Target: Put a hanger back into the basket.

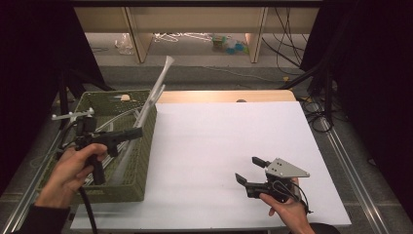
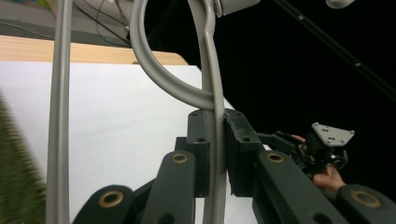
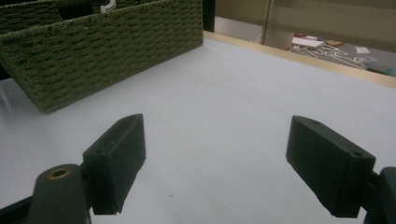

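A white sheet (image 1: pixel 229 161) covers the table, with dark curtains at both sides and a floor with cables beyond. At the left edge stands a green woven basket (image 1: pixel 141 161). Over it, the left gripper (image 1: pixel 138 132) holds a grey plastic hanger (image 1: pixel 155 92). In the left gripper view its jaws are clamped on the hanger's thin bar, which runs upright between the pads, with the curved hook just above them. The hanger leans up and away from the basket, top end past the far rim. On the right, the right gripper (image 1: pixel 251 169) rests low over the sheet, well apart from the basket. Its jaws stand wide apart with nothing between them.
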`<state>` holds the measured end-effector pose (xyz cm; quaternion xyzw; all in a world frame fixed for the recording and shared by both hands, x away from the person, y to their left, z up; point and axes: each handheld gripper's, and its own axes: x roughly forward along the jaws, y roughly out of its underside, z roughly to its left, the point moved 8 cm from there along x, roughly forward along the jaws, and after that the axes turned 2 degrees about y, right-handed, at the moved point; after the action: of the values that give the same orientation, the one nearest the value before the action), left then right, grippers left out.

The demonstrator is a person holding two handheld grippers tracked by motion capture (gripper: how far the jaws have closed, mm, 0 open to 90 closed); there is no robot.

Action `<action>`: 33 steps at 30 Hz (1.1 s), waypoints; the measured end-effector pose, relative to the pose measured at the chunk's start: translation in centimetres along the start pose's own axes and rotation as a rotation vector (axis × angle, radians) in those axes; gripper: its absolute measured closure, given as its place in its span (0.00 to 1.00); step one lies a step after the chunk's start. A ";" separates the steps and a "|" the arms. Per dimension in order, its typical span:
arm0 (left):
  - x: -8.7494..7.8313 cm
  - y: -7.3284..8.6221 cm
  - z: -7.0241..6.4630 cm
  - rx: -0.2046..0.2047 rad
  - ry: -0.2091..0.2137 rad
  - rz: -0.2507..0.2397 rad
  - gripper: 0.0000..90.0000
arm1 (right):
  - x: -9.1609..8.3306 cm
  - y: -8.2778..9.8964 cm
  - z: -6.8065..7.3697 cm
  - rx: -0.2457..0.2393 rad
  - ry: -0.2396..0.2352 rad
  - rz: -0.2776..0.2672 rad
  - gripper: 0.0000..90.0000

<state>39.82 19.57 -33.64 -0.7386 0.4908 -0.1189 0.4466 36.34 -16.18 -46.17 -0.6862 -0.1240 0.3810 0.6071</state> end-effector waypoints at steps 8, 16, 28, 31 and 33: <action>-2.6 -0.4 2.1 0.001 -0.092 0.026 0.90 | 0.1 0.0 -0.1 -0.012 0.003 -0.010 0.23; -4.0 0.6 3.5 -0.018 -0.124 0.066 0.90 | 0.3 0.1 0.0 -0.016 -0.002 0.000 0.23; -6.0 0.3 5.5 -0.043 -0.112 0.127 0.90 | 0.3 0.1 0.0 -0.016 -0.008 0.001 0.23; -6.6 0.3 6.0 -0.048 -0.116 0.134 0.90 | 0.3 0.2 0.2 0.000 -0.019 0.011 0.23; -7.0 0.4 6.3 -0.053 -0.121 0.144 0.90 | 0.5 0.1 0.2 0.007 -0.024 -0.003 0.23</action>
<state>39.99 28.76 -35.75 -0.7187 0.5176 -0.0286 0.4633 36.45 -15.73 -46.46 -0.6794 -0.1310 0.3887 0.6084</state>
